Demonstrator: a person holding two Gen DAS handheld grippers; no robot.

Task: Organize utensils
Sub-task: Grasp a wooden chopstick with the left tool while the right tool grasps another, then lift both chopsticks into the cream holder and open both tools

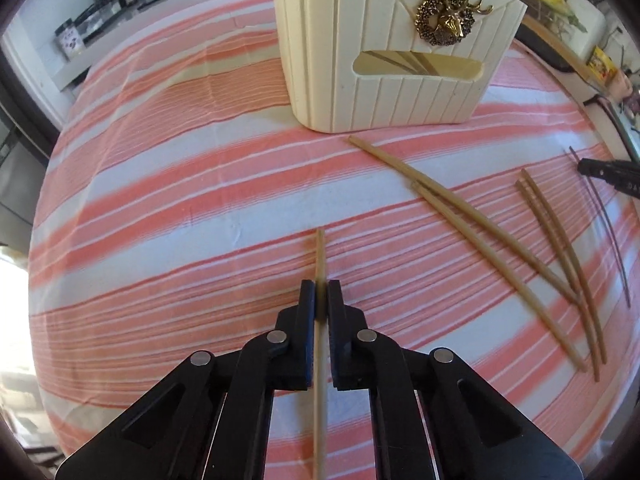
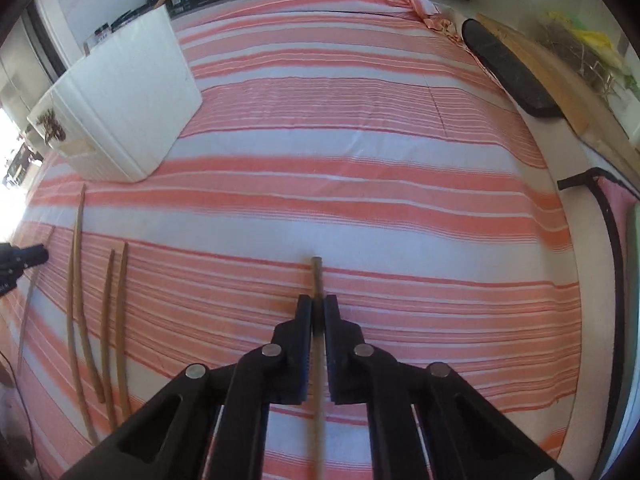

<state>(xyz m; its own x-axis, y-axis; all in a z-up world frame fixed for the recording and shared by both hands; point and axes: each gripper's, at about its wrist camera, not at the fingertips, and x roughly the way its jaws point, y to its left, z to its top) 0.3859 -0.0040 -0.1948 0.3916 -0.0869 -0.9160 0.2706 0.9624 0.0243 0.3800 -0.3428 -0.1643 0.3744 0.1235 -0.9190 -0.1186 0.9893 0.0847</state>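
While the left gripper has its fingers clenched on a pale chopstick that runs lengthwise between the pads, its tip reaching a little way past them over the striped cloth, the right gripper likewise has its fingers clamped on a darker chopstick, whose blunt end pokes out just ahead of the pads. Both point steeply down at the tabletop, which the pink and white cloth covers. Taking the cream utensil holder as the landmark, with its gold stag badge and slotted front: in the left wrist view the held pale chopstick is well in front of it and to its left, a pair of long pale chopsticks lies slanting from just below the holder's base off to the right, and a second, browner pair lies further right again. Beyond those, farthest from the holder, a thin dark stick lies near the right gripper's black tip. In the right wrist view the holder stands far to the left, with loose chopsticks lying below it
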